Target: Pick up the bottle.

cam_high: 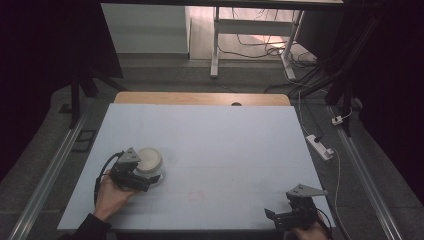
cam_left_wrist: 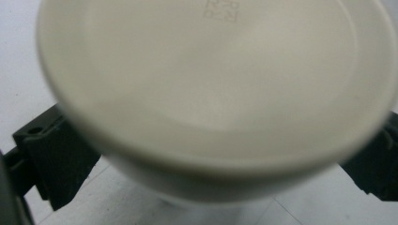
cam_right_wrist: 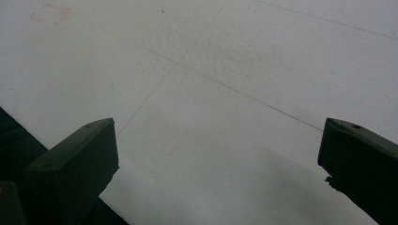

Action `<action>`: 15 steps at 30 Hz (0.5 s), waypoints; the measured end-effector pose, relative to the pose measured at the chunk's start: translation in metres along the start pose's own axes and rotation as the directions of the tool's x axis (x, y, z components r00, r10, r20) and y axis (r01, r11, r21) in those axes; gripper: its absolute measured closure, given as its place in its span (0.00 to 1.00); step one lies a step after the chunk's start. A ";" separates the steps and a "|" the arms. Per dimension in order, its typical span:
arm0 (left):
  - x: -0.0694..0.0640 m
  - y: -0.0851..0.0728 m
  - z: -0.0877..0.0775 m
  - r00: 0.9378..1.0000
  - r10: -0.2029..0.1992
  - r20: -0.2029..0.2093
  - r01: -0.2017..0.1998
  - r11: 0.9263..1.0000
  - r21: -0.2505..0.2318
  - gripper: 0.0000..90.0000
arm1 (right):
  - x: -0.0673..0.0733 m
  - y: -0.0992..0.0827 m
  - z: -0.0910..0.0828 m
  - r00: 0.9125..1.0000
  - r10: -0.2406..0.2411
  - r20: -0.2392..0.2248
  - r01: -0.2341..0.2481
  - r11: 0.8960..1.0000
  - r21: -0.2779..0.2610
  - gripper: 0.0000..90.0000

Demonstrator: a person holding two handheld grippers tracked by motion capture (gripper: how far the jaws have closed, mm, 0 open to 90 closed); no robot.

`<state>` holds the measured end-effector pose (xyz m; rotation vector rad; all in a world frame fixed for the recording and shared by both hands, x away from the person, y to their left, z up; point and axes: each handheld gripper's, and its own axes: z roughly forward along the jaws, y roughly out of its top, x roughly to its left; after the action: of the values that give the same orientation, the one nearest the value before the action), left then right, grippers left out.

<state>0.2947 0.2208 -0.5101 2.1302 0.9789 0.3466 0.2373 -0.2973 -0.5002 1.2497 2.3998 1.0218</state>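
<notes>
Where floor cables (cam_high: 260, 47) trail, pale blue table (cam_high: 225, 145) sits dim.

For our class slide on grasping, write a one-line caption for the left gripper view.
Left tongs straddle a cream round container on the white table.
</notes>
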 end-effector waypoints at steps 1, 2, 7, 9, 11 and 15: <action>0.000 0.001 0.001 1.000 0.003 -0.002 -0.003 1.000 0.004 0.00 | 0.000 0.000 0.000 1.000 0.000 0.000 0.000 1.000 0.000 0.00; 0.000 0.001 0.002 1.000 0.003 -0.003 -0.002 1.000 0.005 0.00 | 0.000 0.000 0.000 1.000 -0.001 0.000 0.001 1.000 0.001 0.00; 0.000 0.004 0.005 1.000 0.008 -0.015 -0.007 1.000 0.014 0.03 | 0.000 0.000 0.000 1.000 -0.002 0.000 0.002 1.000 0.002 0.00; 0.001 0.004 0.004 1.000 0.007 -0.017 -0.007 1.000 0.011 0.05 | 0.000 0.000 0.000 1.000 -0.004 0.000 0.004 1.000 0.002 0.00; 0.002 0.004 0.004 1.000 0.000 -0.013 0.000 1.000 0.007 0.07 | 0.000 0.000 0.000 1.000 -0.005 0.001 0.005 1.000 0.002 0.00; 0.002 0.004 0.004 1.000 0.007 -0.015 -0.006 1.000 0.011 0.07 | 0.000 0.000 0.000 1.000 -0.007 0.000 0.007 1.000 0.002 0.00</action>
<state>0.3003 0.2190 -0.5100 2.1440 0.9849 0.3616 0.2372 -0.2967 -0.5003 1.2416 2.4038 1.0178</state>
